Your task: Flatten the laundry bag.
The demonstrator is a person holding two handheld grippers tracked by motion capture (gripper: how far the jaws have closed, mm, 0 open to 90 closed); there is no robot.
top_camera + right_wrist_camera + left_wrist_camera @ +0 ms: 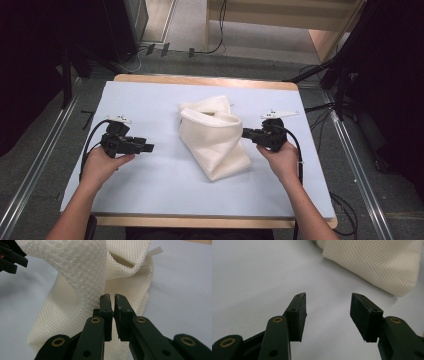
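A cream mesh cloth [215, 140] lies crumpled in the middle of the pale blue mat [150, 190]. Its upper part is raised in a loop towards the right. My right gripper [245, 132] meets the cloth's right side. In the right gripper view, this gripper [112, 298] is shut on a fold of the cloth [80, 272], and cream mesh shows between the pads. My left gripper [150, 148] rests on the mat to the left of the cloth, pointing at it across a gap. Its jaws [328, 312] stand open over bare mat, the cloth's corner [377, 262] beyond them.
The mat covers a wooden table [200, 80] whose edge shows at the back. Black stands [340, 75] and cables [150, 50] lie on the floor behind and at the right. The left gripper [10, 257] shows at the top left of the right gripper view.
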